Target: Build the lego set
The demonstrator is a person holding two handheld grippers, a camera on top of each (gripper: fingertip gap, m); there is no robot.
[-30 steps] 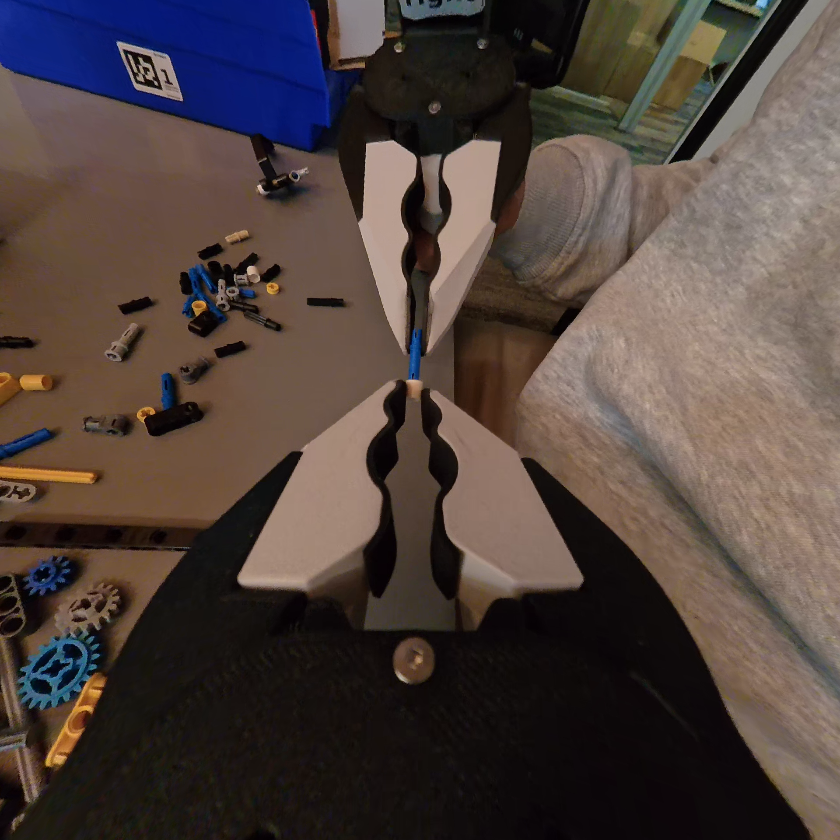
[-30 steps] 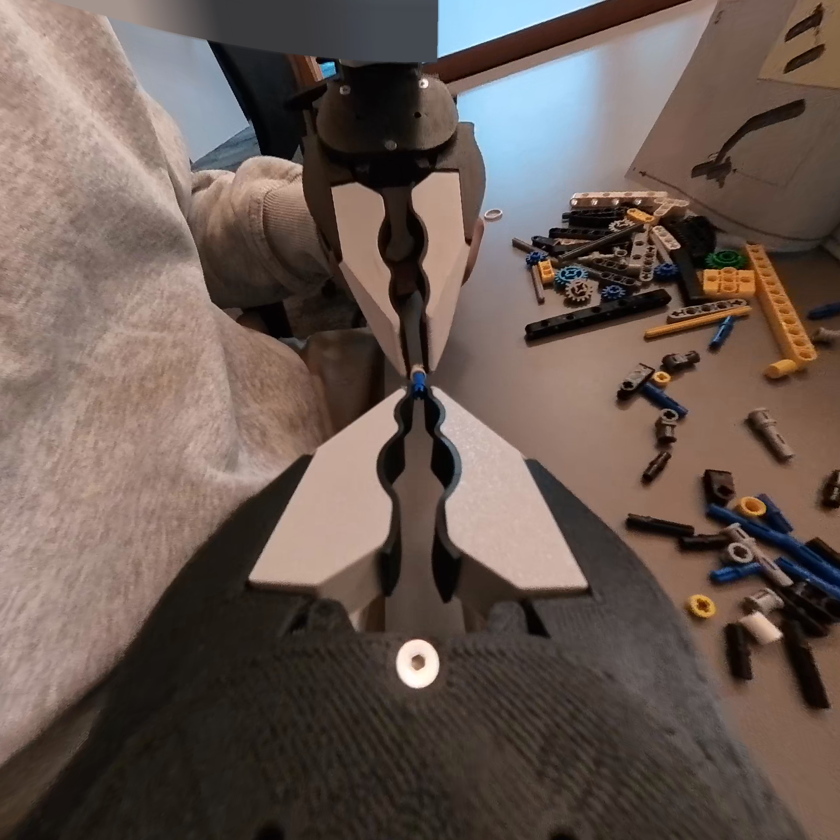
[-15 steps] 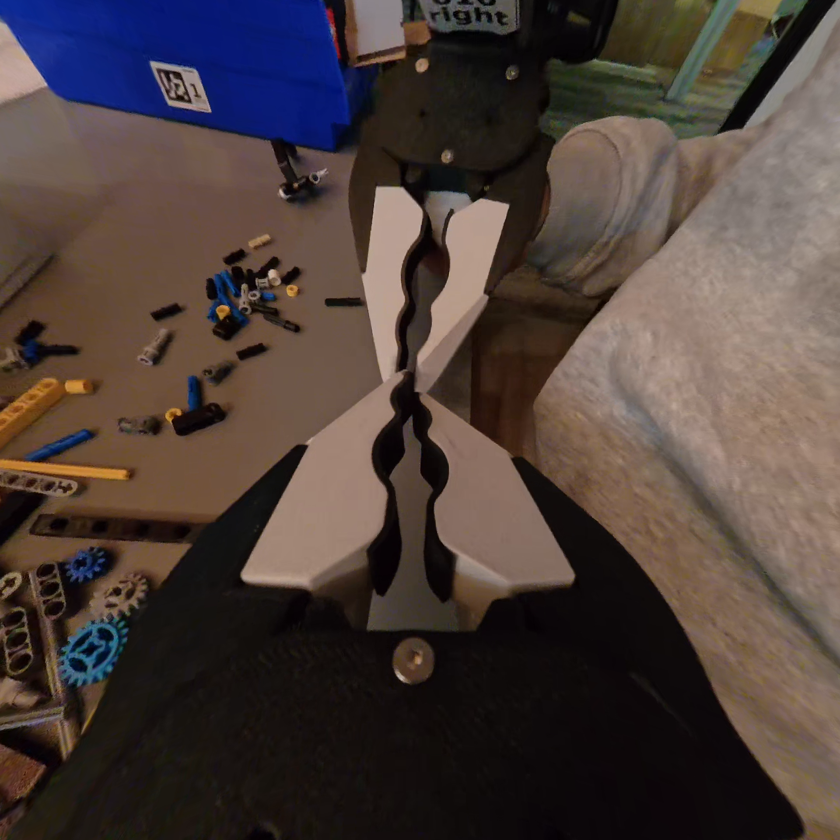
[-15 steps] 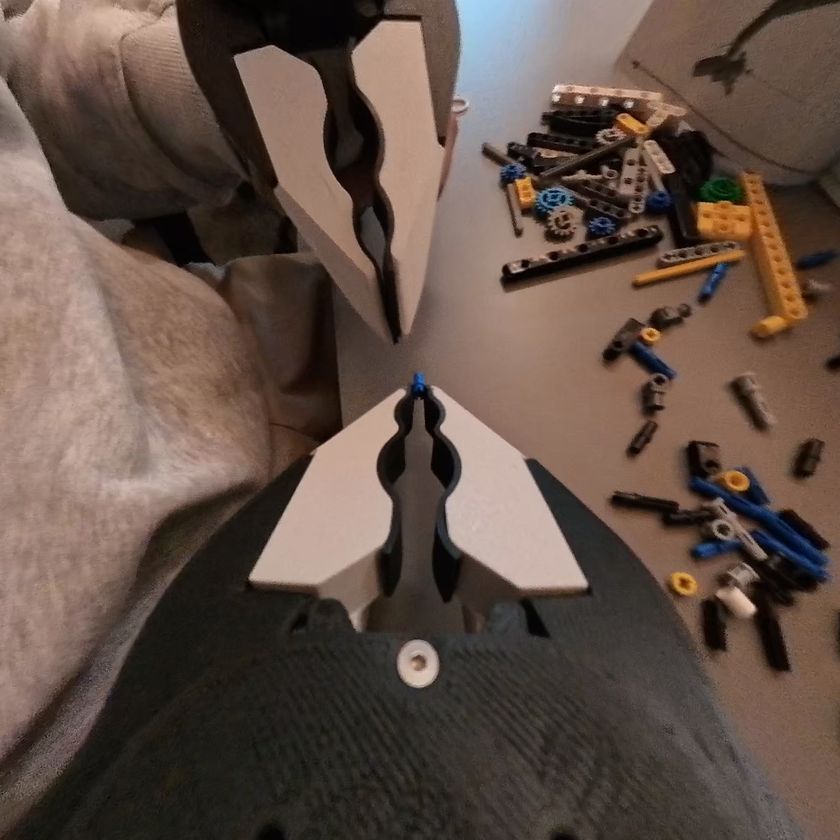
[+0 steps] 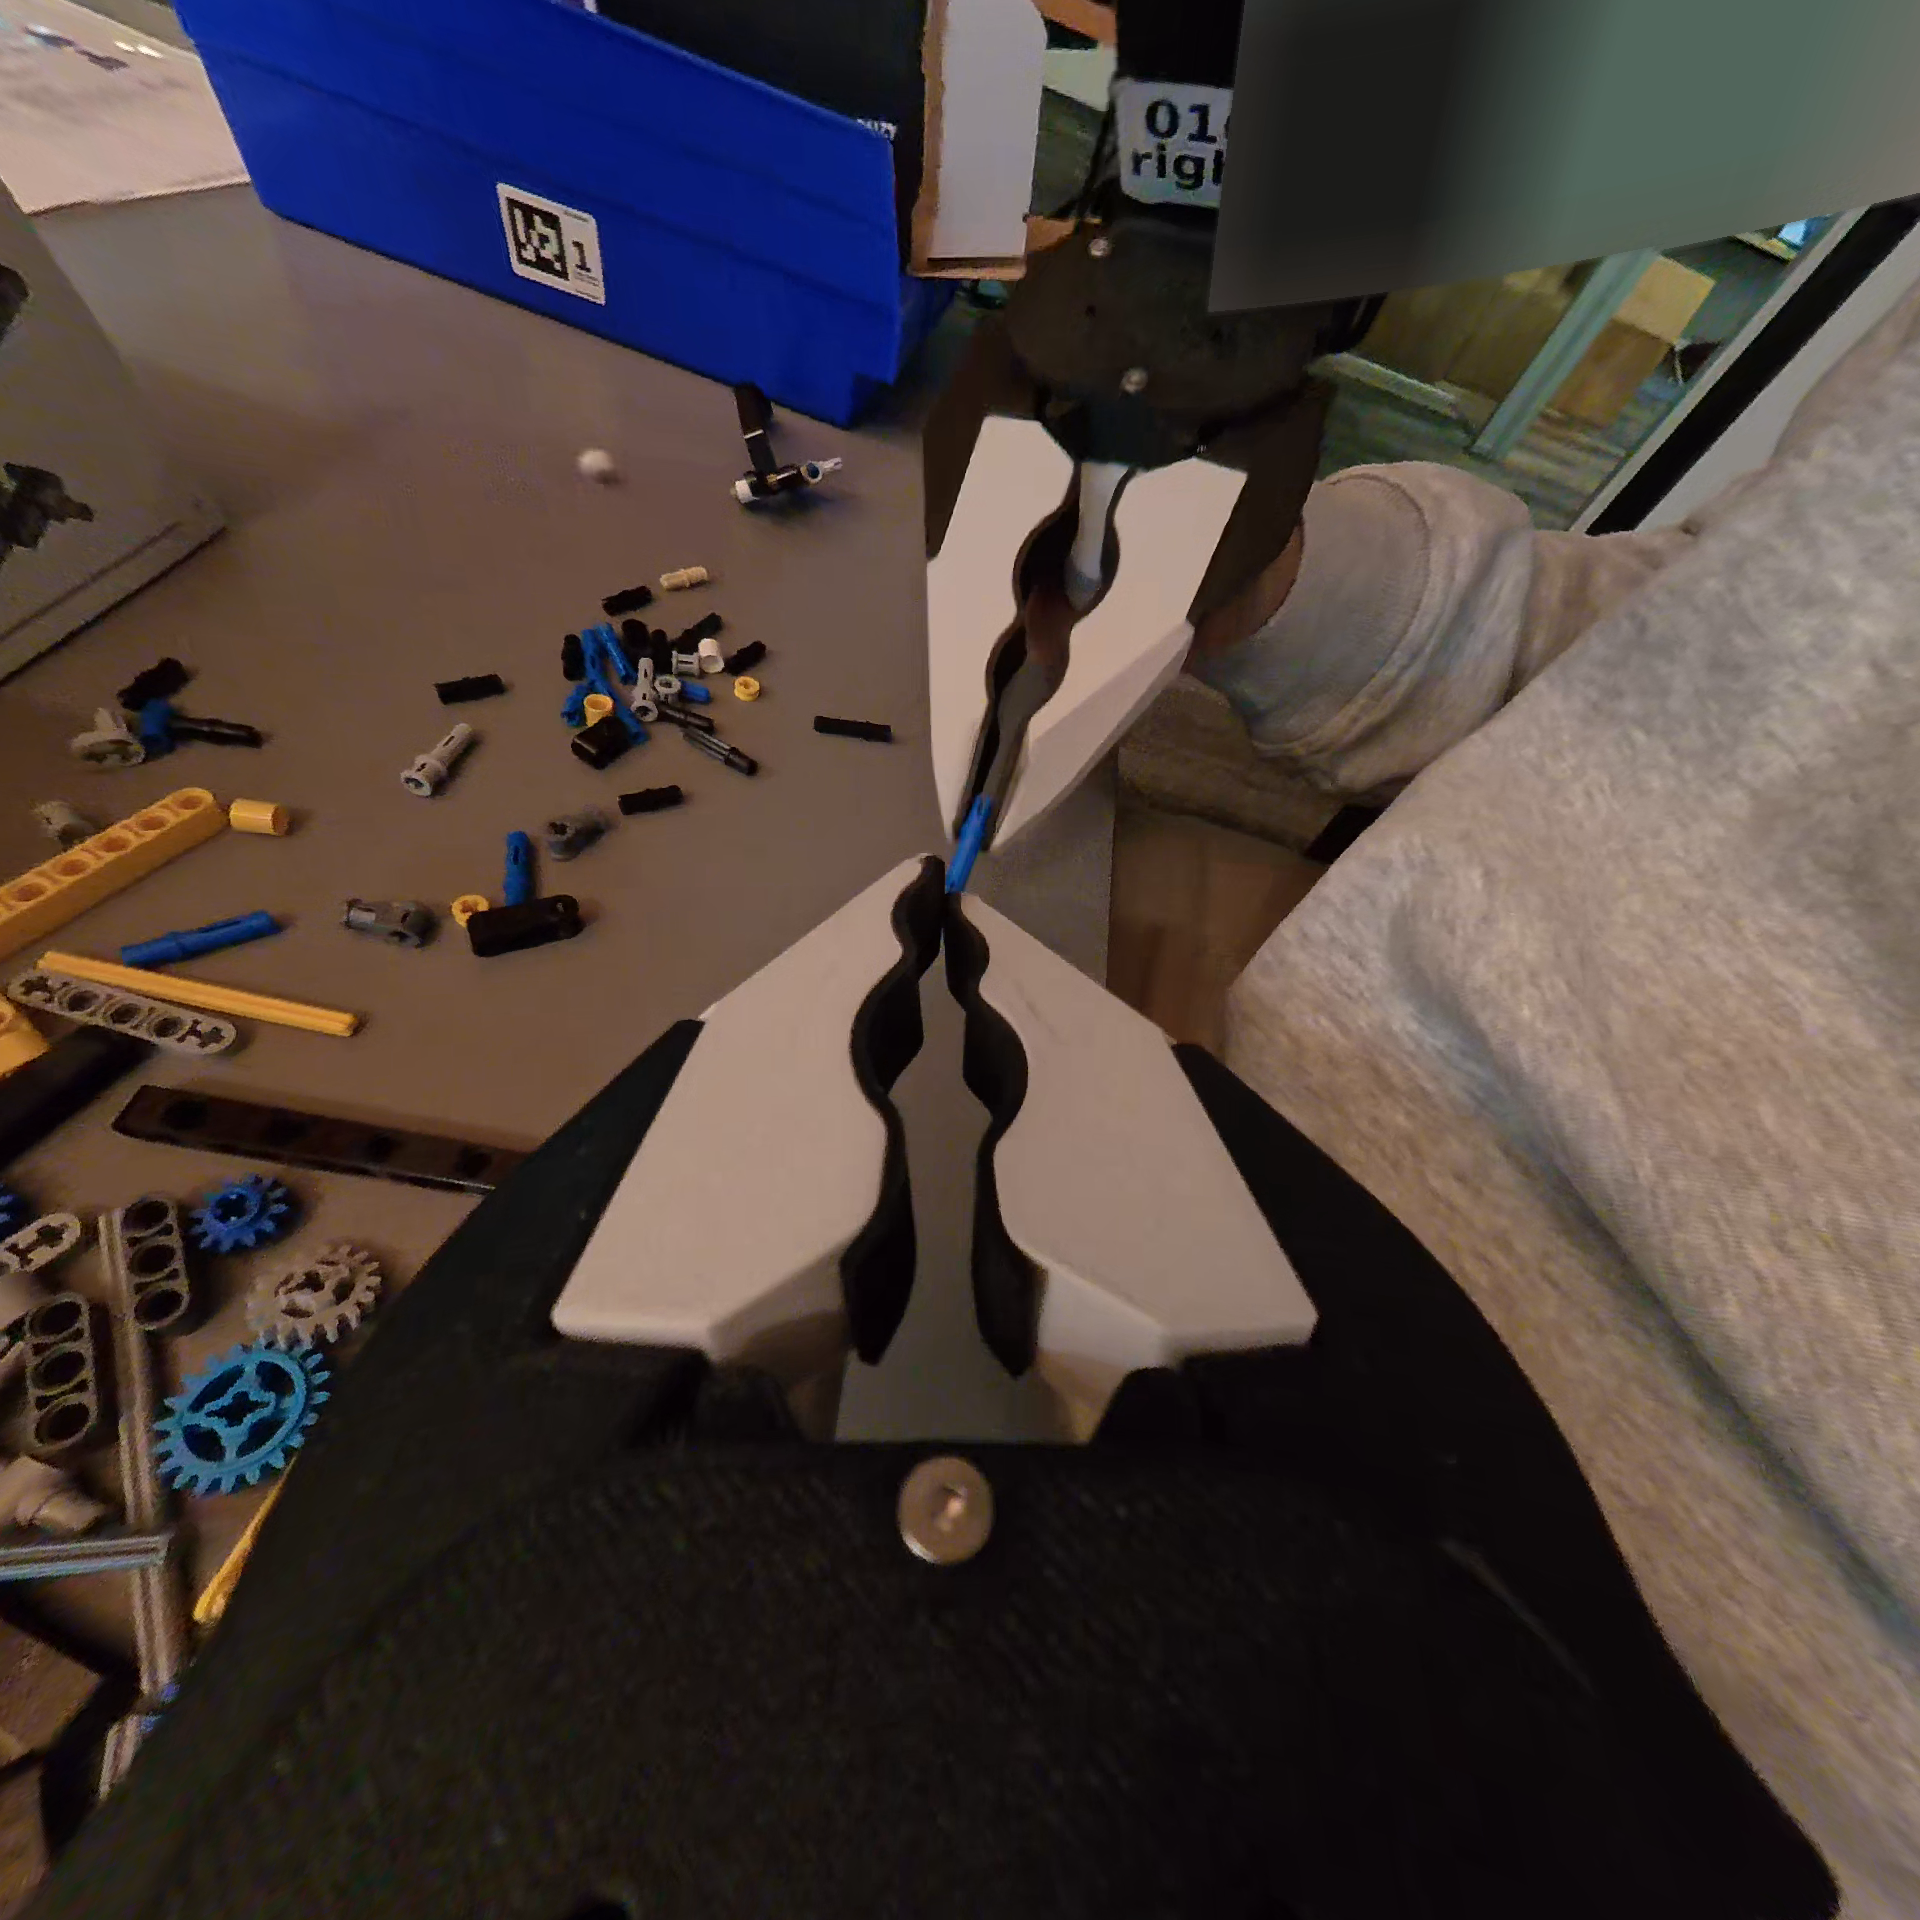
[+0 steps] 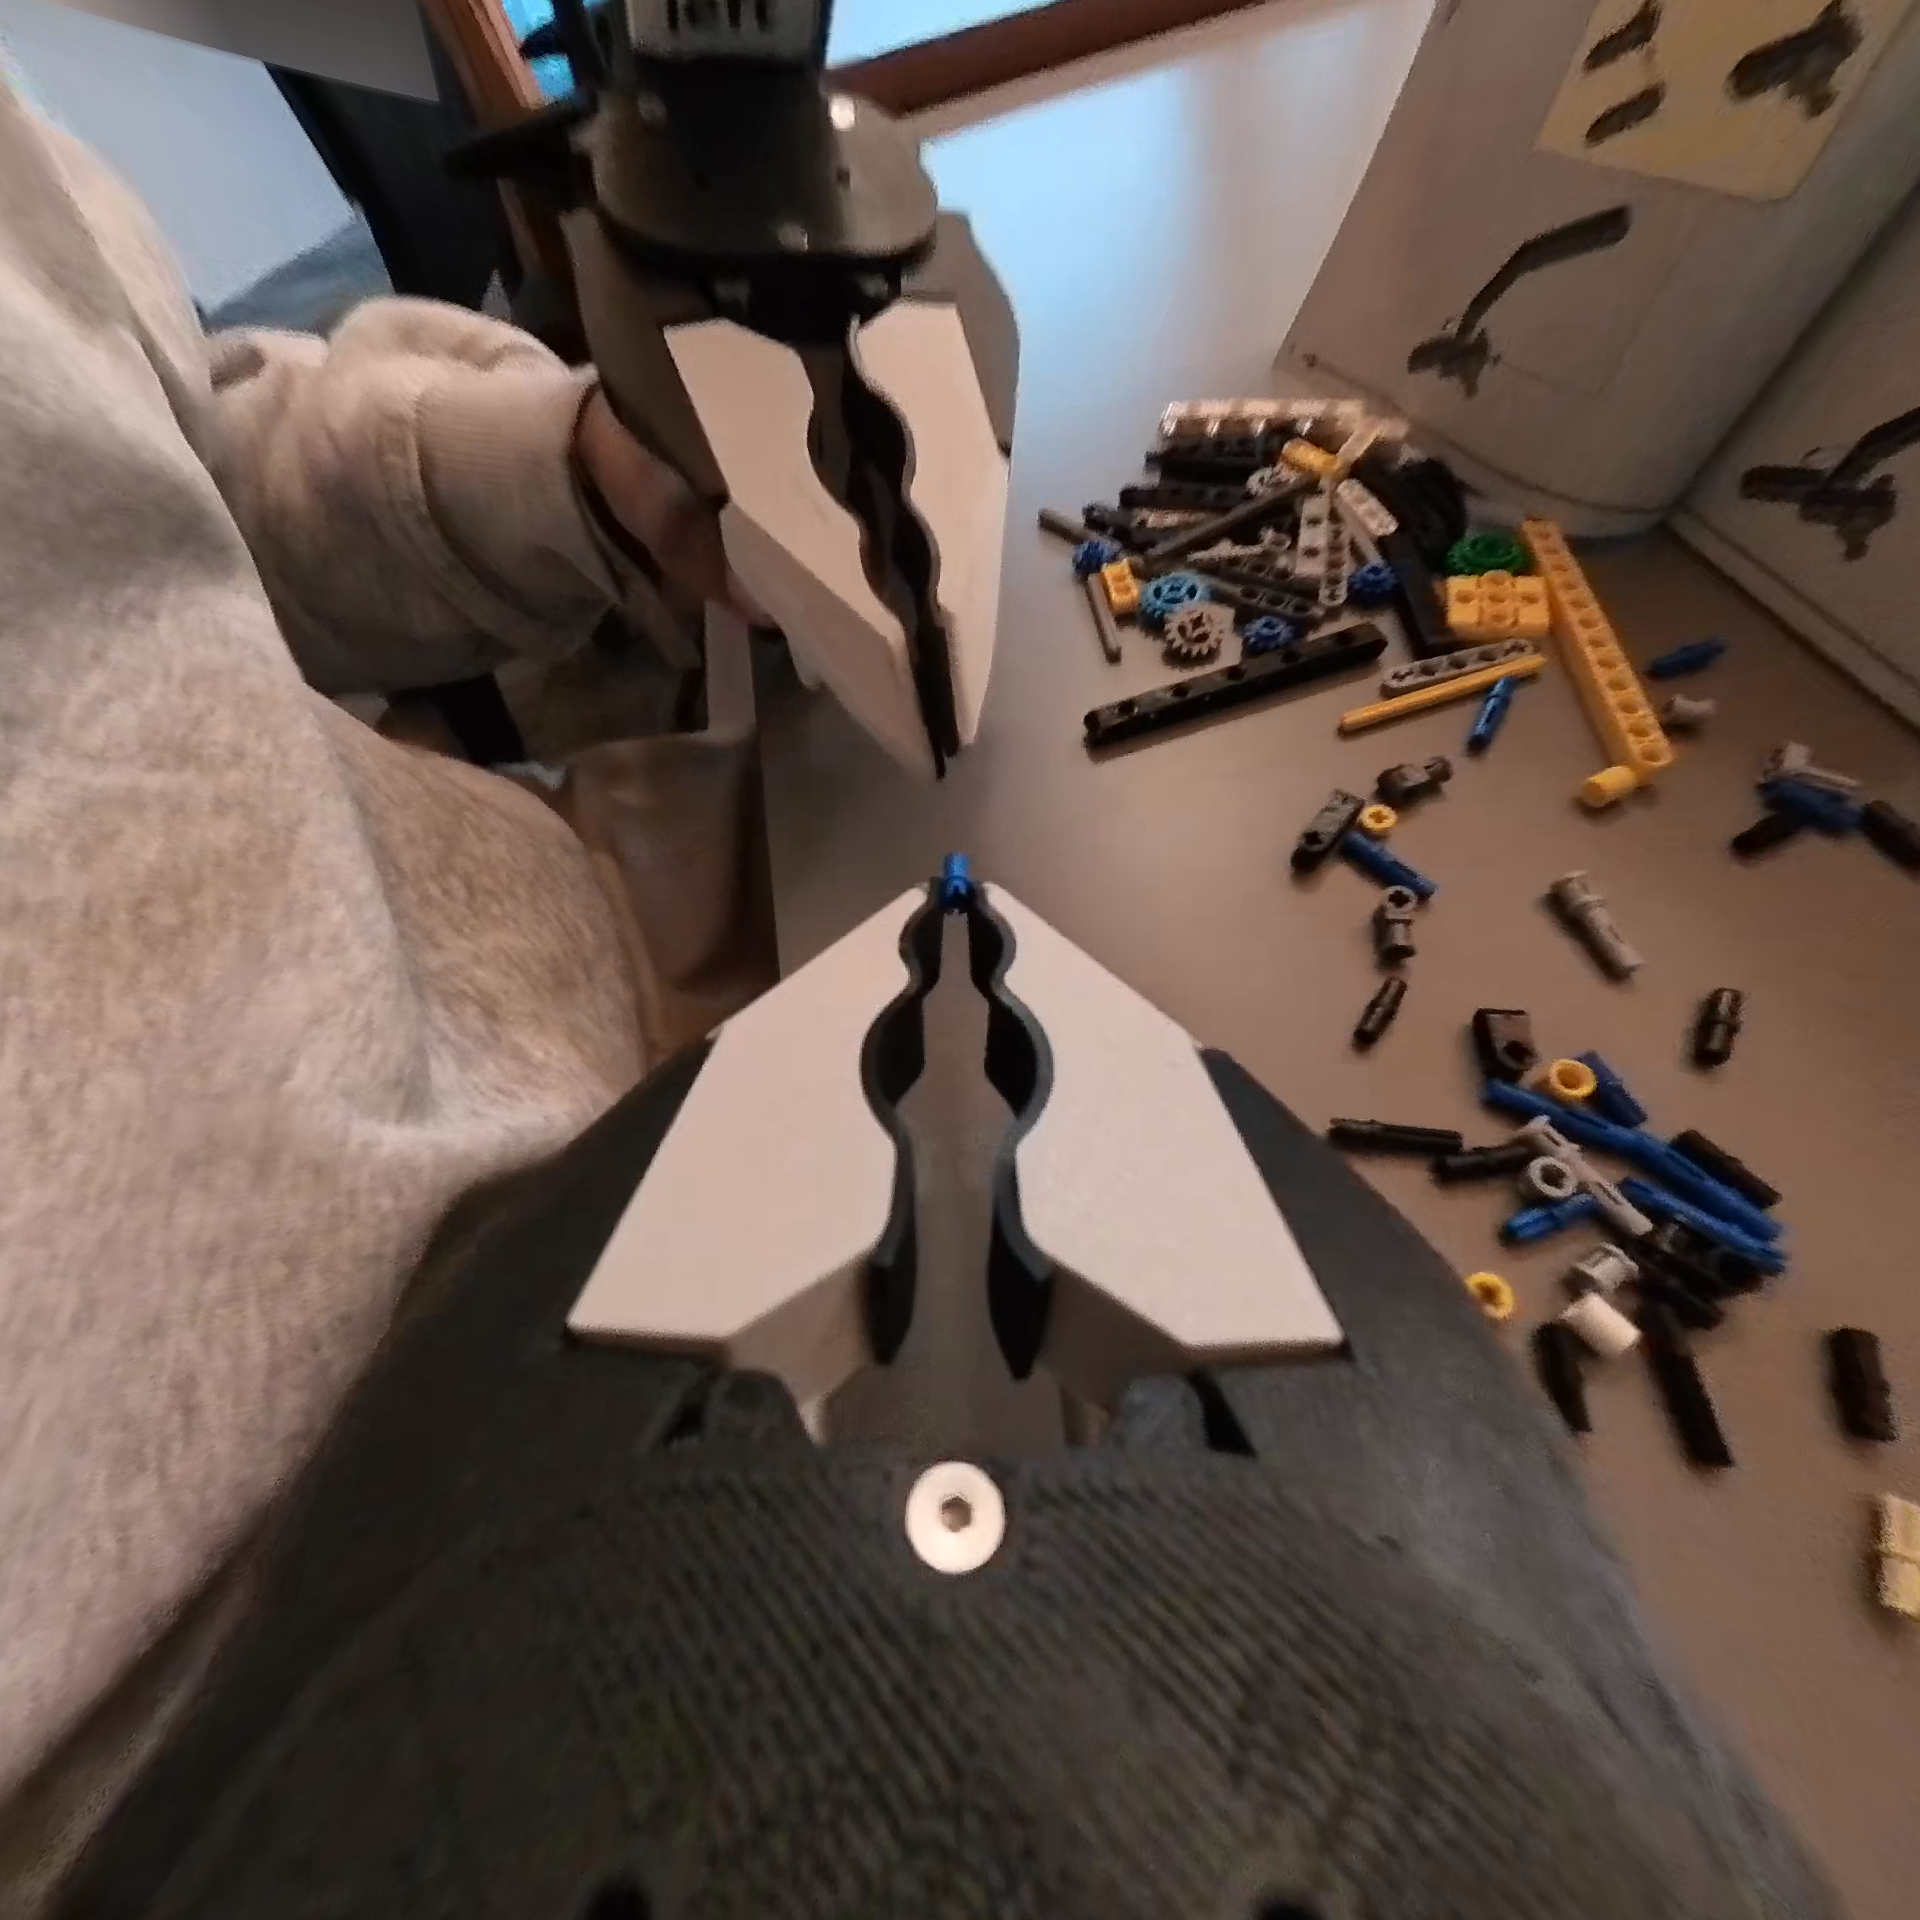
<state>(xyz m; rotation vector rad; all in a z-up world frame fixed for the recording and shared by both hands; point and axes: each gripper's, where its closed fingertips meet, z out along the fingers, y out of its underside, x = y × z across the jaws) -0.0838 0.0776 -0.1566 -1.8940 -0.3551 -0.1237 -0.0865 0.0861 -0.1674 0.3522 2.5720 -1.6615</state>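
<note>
Inspection finds my right gripper (image 6: 951, 894) clamped at its very tips on a small blue pin (image 6: 953, 891), held in the air above the near edge of the grey table (image 5: 364, 499). My left gripper (image 5: 928, 883) faces it nose to nose with its jaws pressed together; I see no part between its tips. From the left wrist view the pin's free end appears just beside those tips, while the right wrist view shows a clear gap between the two grippers, so I cannot tell whether they touch.

Orientation: the pin's long axis runs along my right gripper's fingers, free end pointing out toward the left gripper. Only a short length protrudes; the rest is hidden between the pads.

Step in hand, in my judgement: a mid-air mating or hand-over of the pin, not yet completed. The next move calls for a receiving part with a hole, or slightly parted left jaws, lined up squarely on the pin's axis.

Loose parts (image 5: 634, 686) lie scattered well apart on the table, with a blue bin (image 5: 582, 156) beyond.
</note>
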